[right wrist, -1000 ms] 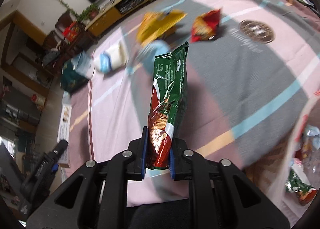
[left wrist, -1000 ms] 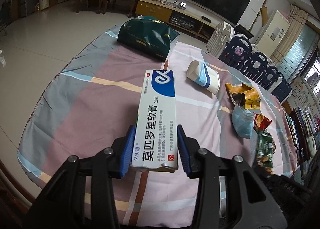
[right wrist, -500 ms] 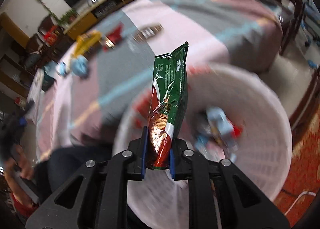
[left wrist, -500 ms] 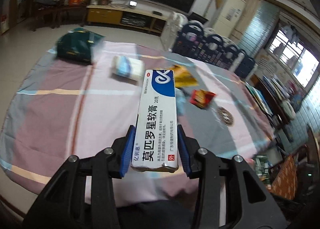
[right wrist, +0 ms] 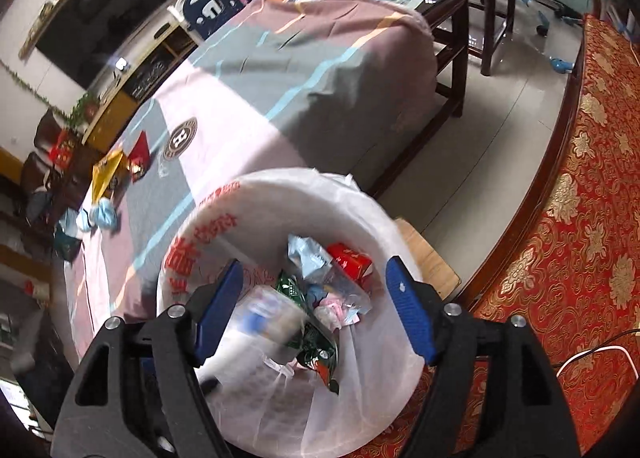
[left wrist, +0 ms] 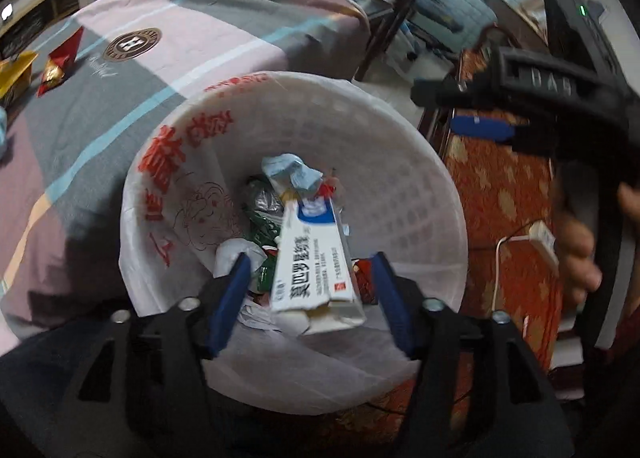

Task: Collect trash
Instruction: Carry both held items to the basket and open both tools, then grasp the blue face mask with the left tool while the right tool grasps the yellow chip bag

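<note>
Both claws are poised above the white trash bin, pointing steeply down into it. On the left gripper the jaws are opening, and the white-and-blue ointment box is seen between the blue pads without being pressed by either; it appears to be dropping free. On the right gripper the jaws are opening too, with nothing clamped; the green snack wrapper is seen below them among the rubbish in the liner.

The release is best finished with both sets of jaws kept wide and centred over the bin mouth, so that the box is not caught on a pad or tipped over the rim.

Farther off, a red packet, a yellow packet and a blue face mask are left on the striped tablecloth to be collected.

In the right view a blurred pale shape is smeared between the jaws; it cannot be identified. How deep the bin is cannot be judged, and its base is cut off by the grippers.
</note>
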`<state>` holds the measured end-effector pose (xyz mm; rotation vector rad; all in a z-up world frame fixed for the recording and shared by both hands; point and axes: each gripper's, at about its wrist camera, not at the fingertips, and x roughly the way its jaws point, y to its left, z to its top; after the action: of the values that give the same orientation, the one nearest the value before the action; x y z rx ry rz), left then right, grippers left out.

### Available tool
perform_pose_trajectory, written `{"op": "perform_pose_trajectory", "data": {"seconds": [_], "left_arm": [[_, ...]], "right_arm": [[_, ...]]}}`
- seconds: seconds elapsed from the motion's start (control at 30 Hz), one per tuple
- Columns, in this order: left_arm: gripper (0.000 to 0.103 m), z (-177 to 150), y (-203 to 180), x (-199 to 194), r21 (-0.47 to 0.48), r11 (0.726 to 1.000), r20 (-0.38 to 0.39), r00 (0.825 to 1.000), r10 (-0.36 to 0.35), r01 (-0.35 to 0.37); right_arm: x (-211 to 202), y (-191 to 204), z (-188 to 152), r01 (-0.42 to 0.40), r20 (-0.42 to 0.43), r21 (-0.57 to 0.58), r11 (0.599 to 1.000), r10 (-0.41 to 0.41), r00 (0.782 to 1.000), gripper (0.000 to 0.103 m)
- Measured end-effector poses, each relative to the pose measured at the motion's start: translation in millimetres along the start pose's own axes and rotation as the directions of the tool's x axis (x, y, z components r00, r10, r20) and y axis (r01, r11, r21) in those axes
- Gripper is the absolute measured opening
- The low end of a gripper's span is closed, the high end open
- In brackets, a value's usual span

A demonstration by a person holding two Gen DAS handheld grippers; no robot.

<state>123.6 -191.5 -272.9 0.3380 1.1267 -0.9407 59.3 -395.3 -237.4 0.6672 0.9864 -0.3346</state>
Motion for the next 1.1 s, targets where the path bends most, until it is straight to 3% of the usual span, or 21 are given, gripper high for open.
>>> {"op": "perform_pose_trajectory", "data": {"seconds": [0.03, 0.13, 0.23, 0.3, 0.4, 0.43, 0.5, 0.57, 0.6, 0.67, 0.7, 0.83, 0.97, 1.03, 1.1], "left_arm": [[0.087, -2.0, -2.4, 0.0, 0.023, 0.999, 0.013, 0.999, 0.041, -0.041], [0.087, 6.4, 17.2, -7.1, 0.009, 0.99, 0.056, 0.988, 0.143, -0.144], [0.087, 22.3, 80.9, -26.5, -0.179, 0.961, 0.118, 0.965, 0.236, -0.213], [0.087, 36.9, 139.8, -36.5, -0.363, 0.884, 0.111, 0.928, 0.356, -0.295], [0.087, 50.7, 228.2, -49.2, -0.572, 0.736, 0.068, 0.873, 0.484, -0.363], [0.087, 54.1, 254.2, -51.0, -0.62, 0.692, 0.043, 0.864, 0.502, -0.371], [0.087, 62.6, 298.4, -49.6, -0.684, 0.637, 0.003, 0.871, 0.491, -0.356], [0.087, 69.3, 324.8, -46.0, -0.703, 0.628, 0.004, 0.881, 0.474, -0.334], [0.084, 71.6, 332.7, -44.3, -0.696, 0.637, 0.006, 0.884, 0.468, -0.332], [0.053, 77.1, 340.6, -32.0, -0.657, 0.679, 0.001, 0.9, 0.437, -0.329], [0.028, 72.8, 340.0, -26.5, -0.643, 0.694, -0.012, 0.909, 0.416, -0.326], [0.023, 45.0, 319.4, -47.0, -0.66, 0.69, 0.044, 0.902, 0.429, -0.296], [0.023, -3.9, 292.0, -90.2, -0.675, 0.681, 0.102, 0.878, 0.468, -0.285], [0.024, -21.4, 285.3, -109.3, -0.695, 0.65, 0.113, 0.846, 0.521, -0.307], [0.024, -43.0, 283.0, -123.8, -0.721, 0.596, 0.092, 0.803, 0.589, -0.354]], "right_arm": [[0.0, -1.9, 0.4, -0.001, -0.001, 0.008, 1.0, 0.001, 1.0, 0.073], [8.2, -9.0, -3.4, 0.004, -0.019, 0.027, 1.0, -0.003, 1.0, 0.073], [17.1, -13.4, -0.3, 0.005, -0.045, 0.035, 0.999, -0.003, 0.999, 0.073], [22.8, -11.6, -1.6, 0.005, -0.061, 0.037, 0.999, -0.002, 0.998, 0.073], [31.2, -6.3, -3.3, 0.01, -0.077, 0.027, 1.0, -0.008, 0.997, 0.073], [33.1, -3.9, -2.7, 0.013, -0.079, 0.022, 1.0, -0.011, 0.997, 0.073], [36.4, 2.2, 0.4, 0.021, -0.08, 0.007, 1.0, -0.02, 0.997, 0.073], [39.4, 9.0, 5.4, 0.027, -0.076, -0.005, 1.0, -0.027, 0.997, 0.073], [41.7, 13.8, 9.1, 0.026, -0.074, -0.009, 1.0, -0.026, 0.997, 0.073], [47.7, 25.9, 16.3, 0.013, -0.071, -0.02, 1.0, -0.015, 0.997, 0.073], [51.7, 32.9, 19.6, 0.009, -0.071, -0.028, 1.0, -0.011, 0.997, 0.073], [71.1, 77.8, 34.3, -0.051, -0.081, -0.09, 0.995, 0.044, 0.996, 0.073], [92.0, 138.0, 48.1, -0.126, -0.076, -0.194, 0.973, 0.113, 0.991, 0.073], [107.0, 175.9, 56.8, -0.148, -0.051, -0.265, 0.953, 0.139, 0.989, 0.073], [121.7, 213.6, 66.1, -0.162, -0.027, -0.328, 0.931, 0.162, 0.986, 0.073]]}}
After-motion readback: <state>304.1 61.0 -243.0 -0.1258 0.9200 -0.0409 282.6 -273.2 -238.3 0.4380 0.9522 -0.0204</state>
